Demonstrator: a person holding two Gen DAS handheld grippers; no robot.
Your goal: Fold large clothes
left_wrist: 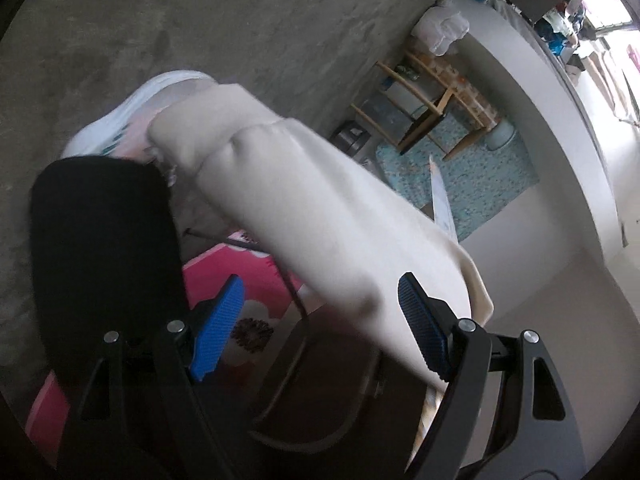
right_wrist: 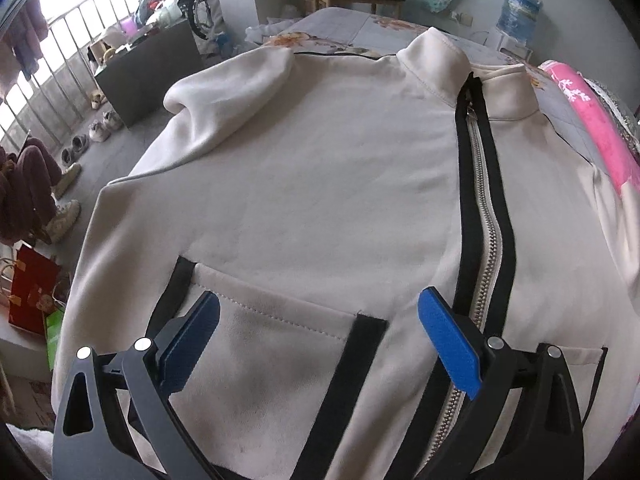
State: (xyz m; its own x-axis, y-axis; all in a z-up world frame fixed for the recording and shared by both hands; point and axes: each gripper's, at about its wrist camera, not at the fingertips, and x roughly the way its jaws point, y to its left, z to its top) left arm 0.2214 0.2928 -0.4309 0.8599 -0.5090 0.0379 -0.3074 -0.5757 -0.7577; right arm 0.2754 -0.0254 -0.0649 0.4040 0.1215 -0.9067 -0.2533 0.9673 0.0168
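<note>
A cream zip-up jacket (right_wrist: 312, 168) lies front up on the bed, with a black-edged zipper (right_wrist: 480, 208) and black-trimmed pockets. My right gripper (right_wrist: 320, 296) hovers open over its lower left pocket, with nothing between the blue pads (right_wrist: 448, 344). In the tilted, blurred left wrist view a cream sleeve (left_wrist: 304, 208) runs diagonally from upper left to lower right. My left gripper (left_wrist: 320, 284) is open. The sleeve lies between its fingers, nearer the right pad (left_wrist: 420, 332). A black cloth part (left_wrist: 104, 248) hangs at the left. I cannot tell whether it belongs to the jacket.
A pink blanket (right_wrist: 592, 128) lies along the bed's right side, with pink flowered bedding (left_wrist: 224, 276) under the sleeve. Left of the bed are shoes (right_wrist: 100, 128), a dark cabinet (right_wrist: 148, 68) and a red bag (right_wrist: 32, 292). A wooden chair (left_wrist: 416, 120) and a water bottle (right_wrist: 520, 4) stand beyond.
</note>
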